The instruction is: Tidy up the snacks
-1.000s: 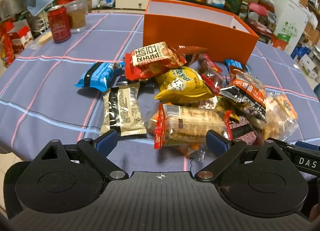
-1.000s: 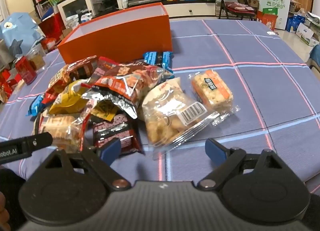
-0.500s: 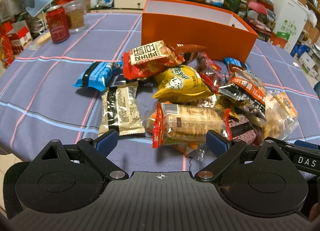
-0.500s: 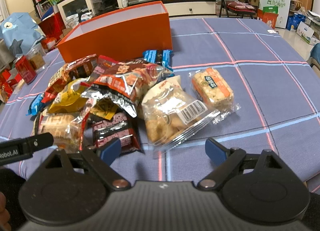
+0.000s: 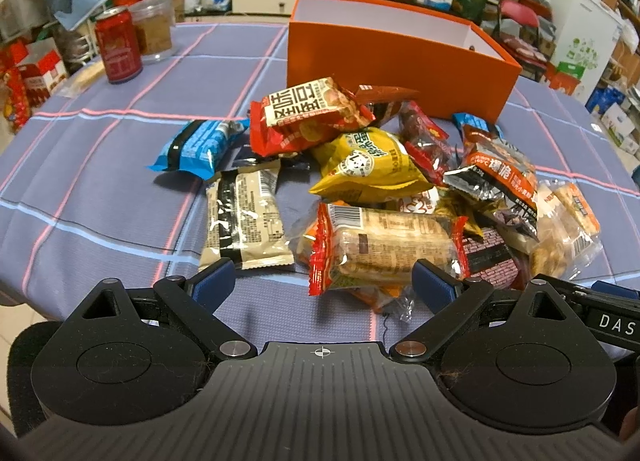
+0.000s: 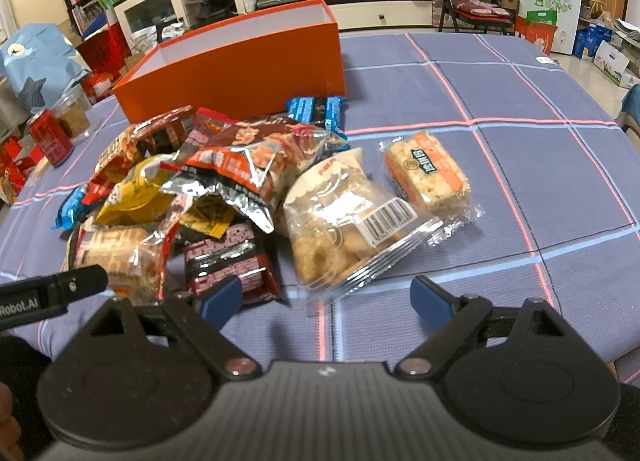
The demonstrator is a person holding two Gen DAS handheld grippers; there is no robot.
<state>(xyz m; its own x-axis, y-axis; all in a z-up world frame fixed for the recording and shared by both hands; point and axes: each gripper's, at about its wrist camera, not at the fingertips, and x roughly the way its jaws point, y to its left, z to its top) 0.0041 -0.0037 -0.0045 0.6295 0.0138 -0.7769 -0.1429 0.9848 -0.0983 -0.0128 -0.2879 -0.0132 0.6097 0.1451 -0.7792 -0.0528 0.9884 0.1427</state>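
A pile of snack packets lies on the blue checked tablecloth (image 5: 100, 165) in front of an open orange box (image 5: 400, 57), which also shows in the right wrist view (image 6: 240, 65). My left gripper (image 5: 322, 287) is open and empty, just short of a clear red-ended biscuit pack (image 5: 388, 247) and a beige bar (image 5: 244, 217). My right gripper (image 6: 328, 297) is open and empty, just short of a clear cookie bag (image 6: 348, 225). An orange rice-cake pack (image 6: 426, 175) lies to its right. A dark brick-pattern packet (image 6: 228, 261) lies by its left finger.
A red soda can (image 5: 118, 45) and a clear jar (image 5: 154, 31) stand at the table's far left. A blue packet (image 5: 196, 145) lies left of the pile. The left gripper's body (image 6: 52, 293) shows at the right wrist view's left edge. Furniture and shelves stand beyond the table.
Both grippers have edged slightly forward toward the pile. Both stay open and nothing has been taken hold of.
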